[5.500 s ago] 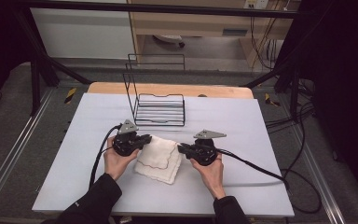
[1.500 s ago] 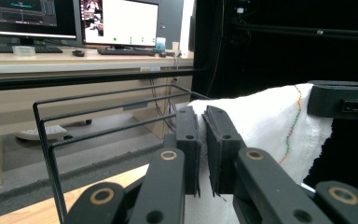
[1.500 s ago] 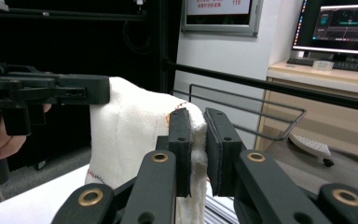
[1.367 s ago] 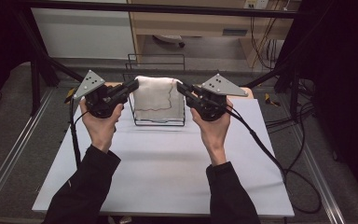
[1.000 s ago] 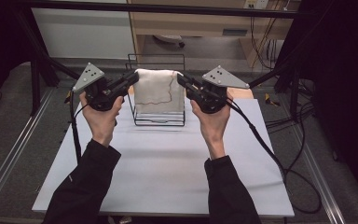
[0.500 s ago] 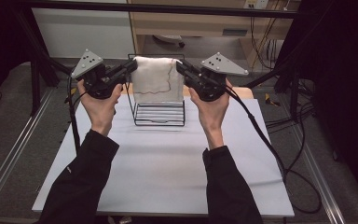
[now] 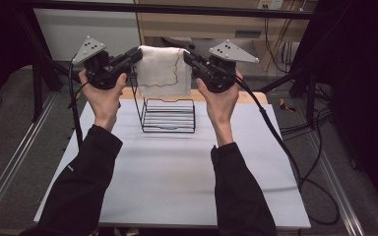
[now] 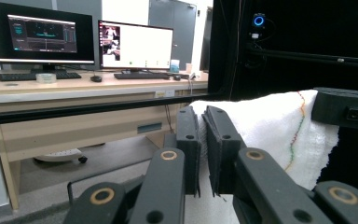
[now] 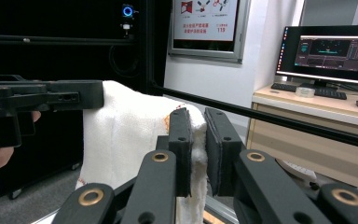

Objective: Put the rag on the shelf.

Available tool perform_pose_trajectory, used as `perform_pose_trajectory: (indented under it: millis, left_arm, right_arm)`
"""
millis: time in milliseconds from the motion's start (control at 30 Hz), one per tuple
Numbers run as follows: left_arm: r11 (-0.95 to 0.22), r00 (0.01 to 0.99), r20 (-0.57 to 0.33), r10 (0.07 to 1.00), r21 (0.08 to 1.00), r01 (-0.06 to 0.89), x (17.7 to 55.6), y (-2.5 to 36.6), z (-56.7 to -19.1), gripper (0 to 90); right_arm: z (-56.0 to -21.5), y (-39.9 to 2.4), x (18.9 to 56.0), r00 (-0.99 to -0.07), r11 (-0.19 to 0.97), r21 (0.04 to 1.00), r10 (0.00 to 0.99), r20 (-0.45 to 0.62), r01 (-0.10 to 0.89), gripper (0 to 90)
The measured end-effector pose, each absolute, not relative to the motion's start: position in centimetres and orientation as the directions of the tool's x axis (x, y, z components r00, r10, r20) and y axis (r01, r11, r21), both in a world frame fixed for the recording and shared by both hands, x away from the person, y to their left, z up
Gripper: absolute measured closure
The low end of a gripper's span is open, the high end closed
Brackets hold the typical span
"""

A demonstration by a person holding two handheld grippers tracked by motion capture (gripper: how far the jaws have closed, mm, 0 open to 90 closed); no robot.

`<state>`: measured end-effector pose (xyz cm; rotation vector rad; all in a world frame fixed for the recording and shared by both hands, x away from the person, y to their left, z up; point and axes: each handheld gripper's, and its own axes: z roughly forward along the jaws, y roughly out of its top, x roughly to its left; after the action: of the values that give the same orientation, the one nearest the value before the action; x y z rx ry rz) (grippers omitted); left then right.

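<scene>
Looking down from the high view, a white towel (image 7: 163,70) hangs in the air between the two grippers, well above the black wire rack (image 7: 168,114) that stands at the far side of the white table (image 7: 177,182). The left gripper (image 7: 137,54) is pinched on the towel's left top corner and the right gripper (image 7: 188,55) on its right top corner, so the cloth's top edge runs level between them and the rest droops down toward the rack without touching it. A thin coloured line of stitching runs along the towel's lower and right edges. Both of the person's hands are raised, black sleeves coming in from the bottom, and a cable trails from each gripper. In the left gripper view, the left gripper (image 8: 203,154) has its jaws nearly together, clamped on a fold of the towel (image 8: 270,135), which stretches off to the right; the other gripper's black jaw covers its far corner. A desk with monitors (image 8: 88,42) stands behind. In the right gripper view, the right gripper (image 9: 199,156) is likewise squeezed tight on the towel (image 9: 126,135), which spreads leftward to the other gripper.
</scene>
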<state>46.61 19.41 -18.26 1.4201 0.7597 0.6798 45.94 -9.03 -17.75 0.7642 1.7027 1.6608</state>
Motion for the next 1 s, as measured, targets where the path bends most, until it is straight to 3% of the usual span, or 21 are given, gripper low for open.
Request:
perform_pose_trajectory:
  millis: [1000]
  left_arm:
    - [0.037,0.565,-0.042,0.824,0.999,0.019,50.1,19.7,-15.3,84.4]
  right_arm:
    - [-15.3,-8.1,49.9,-0.621,0.02,0.999,0.783,-0.036,-0.034,81.8]
